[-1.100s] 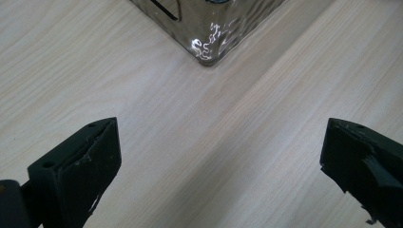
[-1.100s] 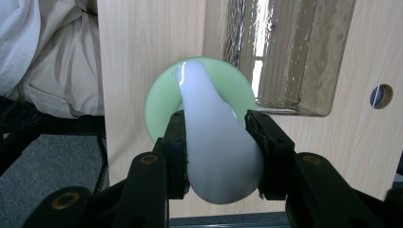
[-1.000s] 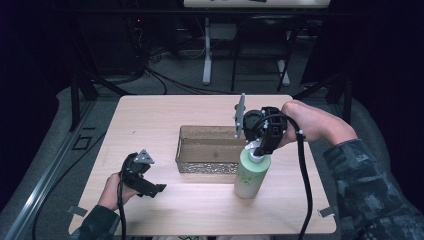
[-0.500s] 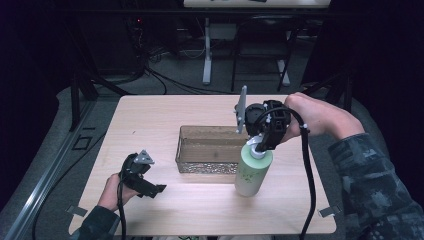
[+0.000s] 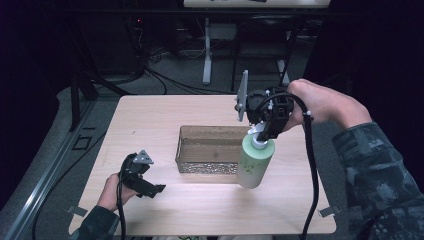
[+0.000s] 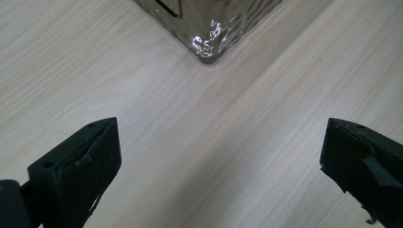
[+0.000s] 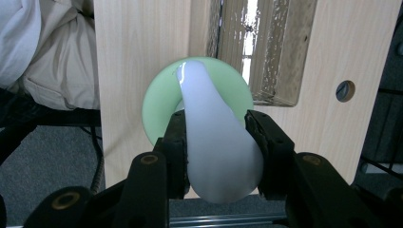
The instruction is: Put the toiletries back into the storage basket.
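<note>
A pale green bottle with a white pump top hangs tilted at the right end of the basket. My right gripper is shut on that white top, one jaw on each side, and the green body shows below it. The basket is a shallow rectangular tray with a glinting patterned wall, and it sits mid-table. My left gripper rests low at the front left of the table, open. In the left gripper view its jaws stand wide apart over bare wood, pointing at a basket corner.
The light wooden table has bare room to the left of and behind the basket. Cables trail from both grippers. Dark floor, table legs and cables lie beyond the far edge. The basket's inside looks bare where it shows.
The right gripper has risen a little and shifted toward the basket, and the bottle has tipped in its grip. The left gripper has not moved.
</note>
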A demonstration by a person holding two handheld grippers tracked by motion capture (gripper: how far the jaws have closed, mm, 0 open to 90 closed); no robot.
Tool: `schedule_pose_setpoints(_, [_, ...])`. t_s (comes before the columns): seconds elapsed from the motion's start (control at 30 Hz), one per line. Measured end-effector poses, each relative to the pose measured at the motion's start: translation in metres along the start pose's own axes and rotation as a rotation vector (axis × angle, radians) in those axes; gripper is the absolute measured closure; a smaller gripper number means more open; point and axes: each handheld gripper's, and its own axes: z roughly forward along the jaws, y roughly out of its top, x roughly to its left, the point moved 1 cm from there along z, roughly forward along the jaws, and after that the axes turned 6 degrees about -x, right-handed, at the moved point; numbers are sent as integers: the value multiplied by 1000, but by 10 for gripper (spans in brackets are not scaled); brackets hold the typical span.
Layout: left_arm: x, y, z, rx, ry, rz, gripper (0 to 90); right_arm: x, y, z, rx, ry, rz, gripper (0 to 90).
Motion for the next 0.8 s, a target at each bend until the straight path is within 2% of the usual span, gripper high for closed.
schedule_pose_setpoints(0.4, [0, 0, 0, -1, -5, -1, 0, -16, 3, -23, 8, -35, 28, 628])
schedule_pose_setpoints(0.8, [0, 0, 0, -1, -6, 0, 0, -30, 6, -34, 17, -68, 45, 628])
